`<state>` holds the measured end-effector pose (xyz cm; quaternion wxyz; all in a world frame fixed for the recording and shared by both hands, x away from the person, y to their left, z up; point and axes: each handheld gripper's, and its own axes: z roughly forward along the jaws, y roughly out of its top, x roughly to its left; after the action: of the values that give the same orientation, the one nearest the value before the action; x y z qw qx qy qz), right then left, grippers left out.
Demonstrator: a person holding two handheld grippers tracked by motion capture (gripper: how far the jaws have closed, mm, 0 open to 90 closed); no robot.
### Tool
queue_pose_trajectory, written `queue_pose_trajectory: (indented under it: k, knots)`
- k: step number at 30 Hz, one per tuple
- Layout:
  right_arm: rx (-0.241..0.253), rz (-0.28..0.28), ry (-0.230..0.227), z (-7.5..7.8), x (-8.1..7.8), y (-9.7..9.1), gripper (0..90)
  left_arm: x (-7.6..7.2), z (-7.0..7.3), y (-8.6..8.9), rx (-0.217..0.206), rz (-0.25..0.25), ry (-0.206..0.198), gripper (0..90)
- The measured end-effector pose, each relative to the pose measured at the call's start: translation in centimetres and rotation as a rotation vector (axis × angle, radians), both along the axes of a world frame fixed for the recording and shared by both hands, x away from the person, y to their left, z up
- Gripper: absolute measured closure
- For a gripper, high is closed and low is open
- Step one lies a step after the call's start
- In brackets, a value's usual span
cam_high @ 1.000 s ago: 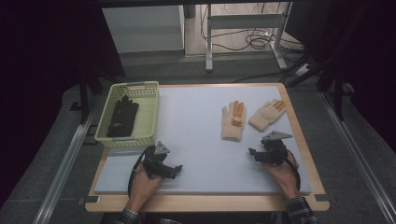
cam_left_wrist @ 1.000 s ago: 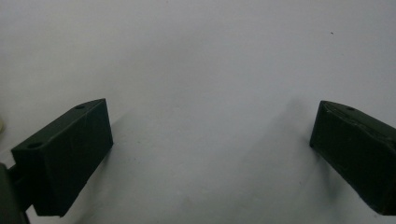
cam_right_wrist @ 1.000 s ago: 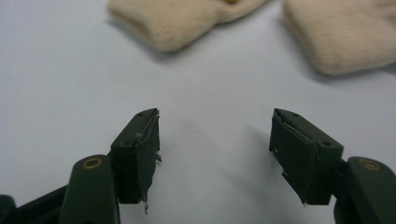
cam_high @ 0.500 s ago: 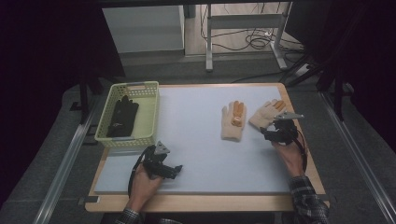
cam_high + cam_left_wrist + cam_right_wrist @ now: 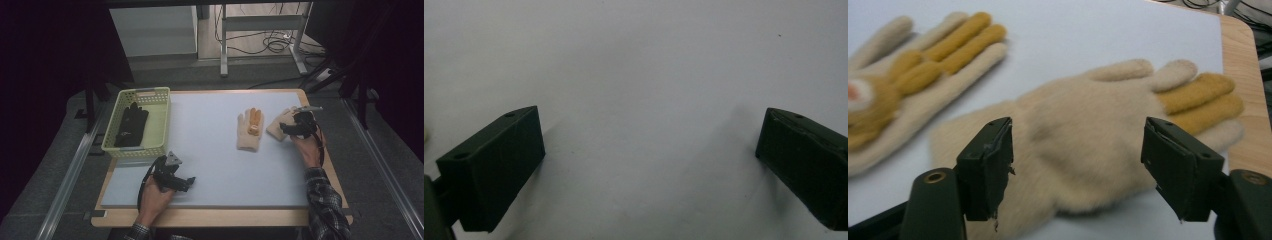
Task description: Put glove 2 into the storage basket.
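The right tongs (image 5: 1075, 167) stand with jaws wide apart, having just been opening, above a cream glove (image 5: 1088, 145) whose yellow fingers point toward 2 o'clock. Nothing is pinched between them. A second cream glove (image 5: 913, 75) lies at 10 o'clock on the pale table (image 5: 1088, 35).

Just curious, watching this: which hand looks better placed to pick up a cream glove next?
The right. Its tongs are open above the nearer cream glove; the left tongs sit far off near the basket.
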<state>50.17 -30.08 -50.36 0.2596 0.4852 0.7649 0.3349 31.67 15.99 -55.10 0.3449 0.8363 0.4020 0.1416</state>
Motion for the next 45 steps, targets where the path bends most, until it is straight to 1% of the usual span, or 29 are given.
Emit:
queue_pose_trajectory:
  k: [1,2,4,9,11,13,14,15,16,17,21,22,24,25,26,27,28,30,32,33,35,37,40,42,43,45]
  knots:
    - [-0.002,-0.009,0.005,-0.2,0.7,0.1,25.2,0.0,0.0,0.0,0.000,0.000,0.000,0.0]
    - [-0.002,-0.009,0.005,-0.2,0.7,0.1,25.2,0.0,0.0,0.0,0.000,0.000,0.000,0.0]
    - [-0.003,-0.019,0.007,-0.5,1.2,0.2,23.8,0.0,0.0,0.0,0.000,0.000,0.000,0.0]
    - [-0.009,-0.042,0.025,-1.4,2.3,0.0,23.6,0.0,0.0,0.0,0.000,0.000,-0.001,0.0]
    - [-0.001,-0.051,0.049,-1.7,2.6,-0.1,31.3,0.0,0.0,0.0,0.000,0.000,0.000,0.0]
    - [0.007,-0.046,0.054,-1.7,2.4,-0.1,46.4,0.0,0.0,0.0,0.000,0.001,0.000,0.0]
    - [0.007,-0.046,0.054,-1.7,2.4,-0.1,46.4,0.0,0.0,0.0,0.000,0.001,0.000,0.0]
    - [0.010,-0.041,0.055,-1.6,2.3,0.0,49.3,0.0,0.0,0.0,0.000,0.000,0.000,0.0]
    - [0.015,-0.049,0.060,-1.6,2.1,0.1,55.2,0.0,0.0,0.0,0.000,0.001,0.000,0.0]
    - [0.014,-0.050,0.059,-1.6,2.0,0.1,57.3,0.0,0.0,0.0,0.000,0.001,0.000,0.0]
    - [0.009,-0.041,0.063,-1.4,1.7,0.0,60.8,0.0,0.0,0.0,0.000,0.000,0.000,0.0]
    - [0.003,-0.029,0.068,-1.2,1.4,0.0,61.2,0.0,0.0,0.0,0.000,0.000,0.000,0.0]
    - [0.002,-0.023,0.069,-1.1,1.3,0.0,61.2,0.0,0.0,0.0,0.000,0.000,0.000,0.0]
    - [0.005,-0.007,0.060,-0.7,0.7,-0.2,61.2,0.0,0.0,0.0,0.000,0.000,0.000,0.0]
    - [0.009,-0.002,0.053,-0.4,0.4,-0.2,61.1,0.0,0.0,0.0,0.000,0.000,0.000,0.0]
    - [0.009,-0.002,0.053,-0.4,0.4,-0.2,61.1,0.0,0.0,0.0,0.000,0.000,0.000,0.0]
    - [0.016,0.017,0.039,0.0,-0.2,-0.3,61.0,0.0,0.0,0.0,0.000,0.000,0.000,0.0]
    - [0.017,0.023,0.034,0.2,-0.4,-0.3,61.0,0.0,0.0,0.0,0.000,0.000,0.000,0.0]
    - [0.021,0.045,0.022,0.8,-1.1,-0.2,60.8,0.0,0.0,0.0,0.000,0.000,0.000,0.0]
    - [0.028,0.065,0.017,1.3,-1.8,-0.1,60.7,0.0,0.0,0.0,0.000,0.000,0.000,0.0]
    - [0.030,0.073,0.014,1.5,-2.0,-0.1,60.7,0.0,0.0,0.0,-0.003,0.002,-0.001,0.0]
    - [0.055,0.103,0.006,2.2,-3.0,0.2,60.6,0.0,0.0,0.0,-0.003,0.002,-0.001,0.0]
    - [0.082,0.141,0.001,3.0,-4.0,0.5,60.6,0.0,0.0,0.0,-0.002,0.002,-0.001,0.0]
    - [0.088,0.164,-0.002,3.4,-4.6,0.8,60.6,0.0,0.0,0.0,-0.002,0.002,-0.001,0.0]
    - [0.088,0.164,-0.002,3.4,-4.6,0.8,60.6,0.0,0.0,0.0,-0.002,0.002,-0.001,0.0]
    - [0.087,0.196,-0.013,4.0,-5.5,1.4,60.5,0.0,0.0,0.0,-0.002,0.001,-0.001,0.0]
